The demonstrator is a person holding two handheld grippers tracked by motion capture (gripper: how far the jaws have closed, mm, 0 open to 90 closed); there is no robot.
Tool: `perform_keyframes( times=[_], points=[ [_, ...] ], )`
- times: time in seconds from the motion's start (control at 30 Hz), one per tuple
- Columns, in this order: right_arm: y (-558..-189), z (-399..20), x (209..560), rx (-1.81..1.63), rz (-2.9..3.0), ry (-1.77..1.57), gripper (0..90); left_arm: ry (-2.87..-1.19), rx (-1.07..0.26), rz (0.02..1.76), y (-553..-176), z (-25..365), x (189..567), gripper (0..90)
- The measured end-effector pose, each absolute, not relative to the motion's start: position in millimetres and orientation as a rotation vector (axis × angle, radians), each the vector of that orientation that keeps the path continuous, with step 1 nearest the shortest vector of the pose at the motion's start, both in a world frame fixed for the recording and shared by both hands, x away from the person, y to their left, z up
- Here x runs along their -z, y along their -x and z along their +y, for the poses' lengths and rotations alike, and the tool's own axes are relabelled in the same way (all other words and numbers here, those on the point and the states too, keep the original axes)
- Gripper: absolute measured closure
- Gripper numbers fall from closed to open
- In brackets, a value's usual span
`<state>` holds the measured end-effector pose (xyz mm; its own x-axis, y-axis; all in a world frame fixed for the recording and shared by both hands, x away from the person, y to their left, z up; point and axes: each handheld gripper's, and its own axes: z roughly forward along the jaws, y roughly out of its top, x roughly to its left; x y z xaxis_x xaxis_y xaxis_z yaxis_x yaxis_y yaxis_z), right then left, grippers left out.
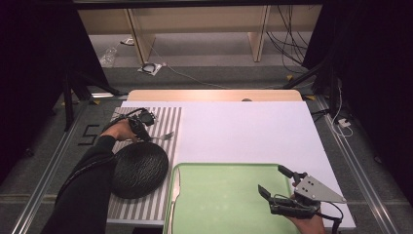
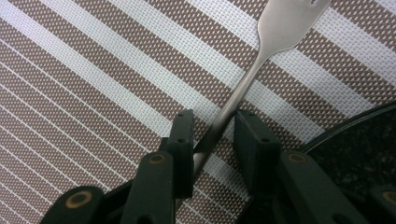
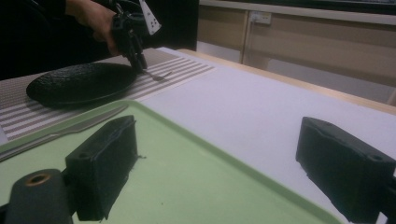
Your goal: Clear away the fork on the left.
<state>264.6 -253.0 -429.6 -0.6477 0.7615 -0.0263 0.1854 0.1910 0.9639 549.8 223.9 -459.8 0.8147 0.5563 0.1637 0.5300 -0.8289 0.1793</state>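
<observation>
A white table (image 1: 253, 131) runs out of the high view at the near edge, with a striped placemat (image 1: 168, 122) at its left whose near-left part lies under a person's dark sleeve (image 1: 85, 190). Everything here is placed against that placemat.

Just right of the placemat's near half sits a green tray (image 1: 219, 195), its near edge cut off by the frame. A black plate (image 1: 139, 169) rests on the placemat's middle; the sleeve covers its left rim, and its texture is too dark to read. A knife (image 1: 174, 187) lies along the tray's left rim, next to the placemat, its handle end out of frame.

The fork (image 2: 275, 32) lies on the placemat's far part, just beyond the plate. In the left gripper view the tips of its tines are cut off at the top edge and its handle end disappears between the black jaws.

The left gripper (image 2: 212, 133), above the placemat's far part, has its jaws drawn narrow with the fork's handle between them. One pad meets the handle while a gap shows at the other, so no firm grip can be made out.

The right gripper (image 1: 275, 180) hovers well right of the placemat, over the tray's right half, jaws spread wide with nothing between them. The hand holding it is mostly cut off.
</observation>
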Motion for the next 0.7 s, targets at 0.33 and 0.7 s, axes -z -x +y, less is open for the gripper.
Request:
perform_keyframes(
  times=[0.33, 0.7],
  points=[
    [-264.5, -252.8, 429.6, -1.48, 1.961, -0.885, 13.5, -2.884, -0.297, 0.835, -549.0, 222.5, 460.0, 75.6],
    [-264.8, -253.0, 429.8, -1.476, 1.963, -0.879, 13.7, -2.882, -0.275, 0.816, -548.0, 222.2, 460.4, 82.9]
  ],
)
